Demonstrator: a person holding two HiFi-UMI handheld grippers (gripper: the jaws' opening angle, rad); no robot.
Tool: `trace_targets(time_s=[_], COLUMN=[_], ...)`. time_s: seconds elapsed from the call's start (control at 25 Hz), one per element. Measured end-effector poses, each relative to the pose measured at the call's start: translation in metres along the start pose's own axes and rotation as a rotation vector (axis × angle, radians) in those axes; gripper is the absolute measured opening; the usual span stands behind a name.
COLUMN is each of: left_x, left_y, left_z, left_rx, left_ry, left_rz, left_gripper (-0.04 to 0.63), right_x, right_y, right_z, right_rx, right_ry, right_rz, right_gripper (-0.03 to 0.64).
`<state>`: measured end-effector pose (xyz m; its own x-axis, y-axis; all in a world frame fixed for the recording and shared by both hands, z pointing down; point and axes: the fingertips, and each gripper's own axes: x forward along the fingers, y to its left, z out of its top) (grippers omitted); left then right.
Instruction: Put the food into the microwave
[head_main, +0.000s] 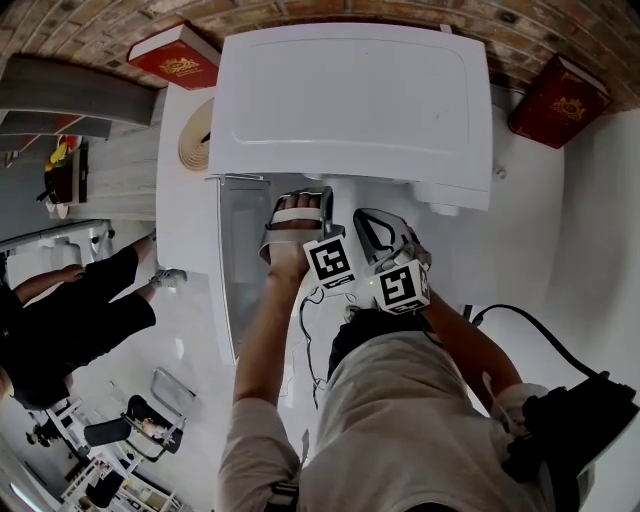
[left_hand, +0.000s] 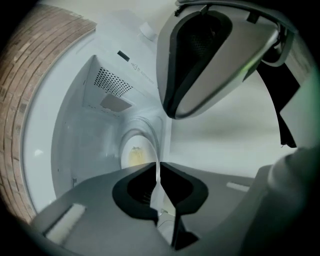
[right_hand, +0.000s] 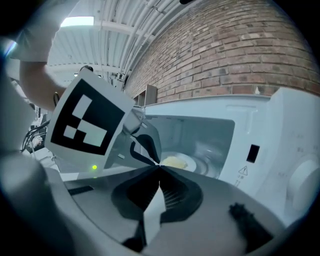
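Note:
A white microwave (head_main: 350, 100) stands in front of me with its door (head_main: 226, 270) swung open to the left. Inside, on the turntable, rests a white plate with yellow food (right_hand: 175, 161), which in the left gripper view shows as the plate (left_hand: 134, 155) past the jaw tips. My left gripper (head_main: 297, 200) is at the mouth of the oven, shut, with nothing between its jaws (left_hand: 159, 167). My right gripper (head_main: 372, 222) hangs just to its right in front of the opening, shut and empty (right_hand: 159, 166). Neither gripper touches the plate.
The microwave sits on a white counter (head_main: 590, 230) against a brick wall (right_hand: 240, 55). Red books lie at the back left (head_main: 175, 55) and back right (head_main: 560, 100). A round woven mat (head_main: 197, 140) lies left of the microwave. A person (head_main: 70, 320) sits at far left.

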<state>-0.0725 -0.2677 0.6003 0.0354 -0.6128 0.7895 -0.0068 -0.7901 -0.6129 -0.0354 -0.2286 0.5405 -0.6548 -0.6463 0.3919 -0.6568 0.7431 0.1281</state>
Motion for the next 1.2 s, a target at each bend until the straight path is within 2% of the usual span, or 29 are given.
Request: trace_targets(time_s=[0.16,0.36,0.48,0.6,0.92,1.08,1.2], left_x=[-0.012,-0.031,-0.042,-0.051,-0.081,-0.095,-0.108], left_y=[0.001,-0.011,-0.021,-0.024,-0.036,-0.05,-0.061], left_z=[0.005,0.011,0.014,0.017,0.024,0.029,0.033], left_rx=[0.009,0.011,-0.004,0.01,0.02,0.041,0.016], left_ry=[-0.006,-0.023,-0.027,-0.024,-0.033,-0.037,-0.056], left_rz=[0.04,0.039,0.007,0.047,0.095,0.103,0.085], left_gripper=[0.014,0.009,0.009,0.009,0.009,0.008,0.008], right_x=[-0.009,-0.018,-0.024,-0.035,-0.059,-0.069,-0.077], right_y=[-0.001,0.0,0.002,0.004,0.016,0.032,0.041], right_z=[0.009,0.019,0.023,0.026,0.039,0.04,0.045], right_rx=[-0.011,-0.018,-0.029,-0.036,-0.054,-0.068,-0.087], right_ry=[-0.017,-0.03,-0.043,-0.054,-0.074,-0.081,-0.089], right_rz=[-0.005,-0.026,-0.031,-0.046,-0.06,-0.047,-0.044], right_gripper=[0.011,0.011,0.011,0.011,0.011,0.011,0.011])
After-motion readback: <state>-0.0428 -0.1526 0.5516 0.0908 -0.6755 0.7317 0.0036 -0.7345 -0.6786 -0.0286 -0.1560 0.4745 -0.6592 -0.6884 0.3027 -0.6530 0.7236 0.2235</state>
